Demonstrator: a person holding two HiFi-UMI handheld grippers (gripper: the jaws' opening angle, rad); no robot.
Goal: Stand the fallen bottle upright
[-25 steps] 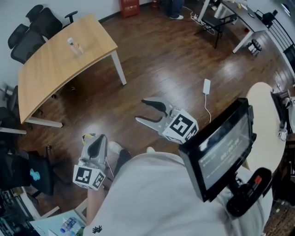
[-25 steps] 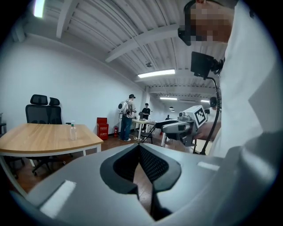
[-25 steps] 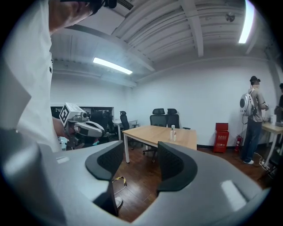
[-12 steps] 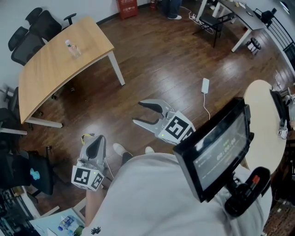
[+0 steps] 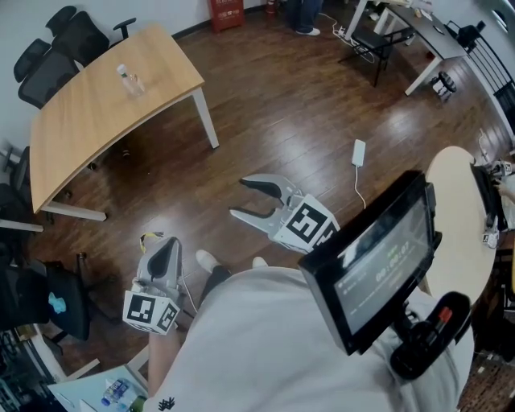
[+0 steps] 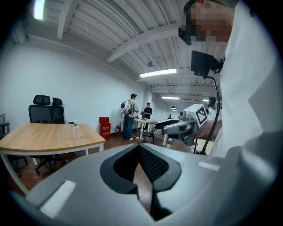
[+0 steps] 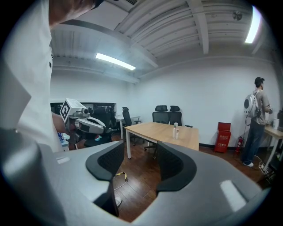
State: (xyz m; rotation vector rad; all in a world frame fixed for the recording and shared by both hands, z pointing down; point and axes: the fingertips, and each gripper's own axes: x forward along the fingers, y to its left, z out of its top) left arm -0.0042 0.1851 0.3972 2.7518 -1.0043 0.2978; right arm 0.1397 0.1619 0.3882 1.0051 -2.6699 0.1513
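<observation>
A small clear bottle (image 5: 129,79) with a white cap sits on the wooden table (image 5: 88,121) at the far left, well away from both grippers. In both gripper views the bottle (image 6: 76,130) (image 7: 176,131) looks upright. My left gripper (image 5: 165,248) hangs low beside my body over the floor, jaws shut with nothing between them (image 6: 140,163). My right gripper (image 5: 251,199) is held out over the dark wooden floor, pointing left toward the table, jaws open and empty (image 7: 140,165).
Black office chairs (image 5: 52,52) stand behind the table. A white power strip (image 5: 360,150) and its cable lie on the floor. A red crate (image 5: 226,12) and desks (image 5: 418,36) are at the back. A monitor (image 5: 378,257) hangs at my chest; a round table (image 5: 463,217) is at right.
The right gripper has drifted slightly left and lower in the view. The left gripper has barely moved. Neither gripper's jaws have changed.
</observation>
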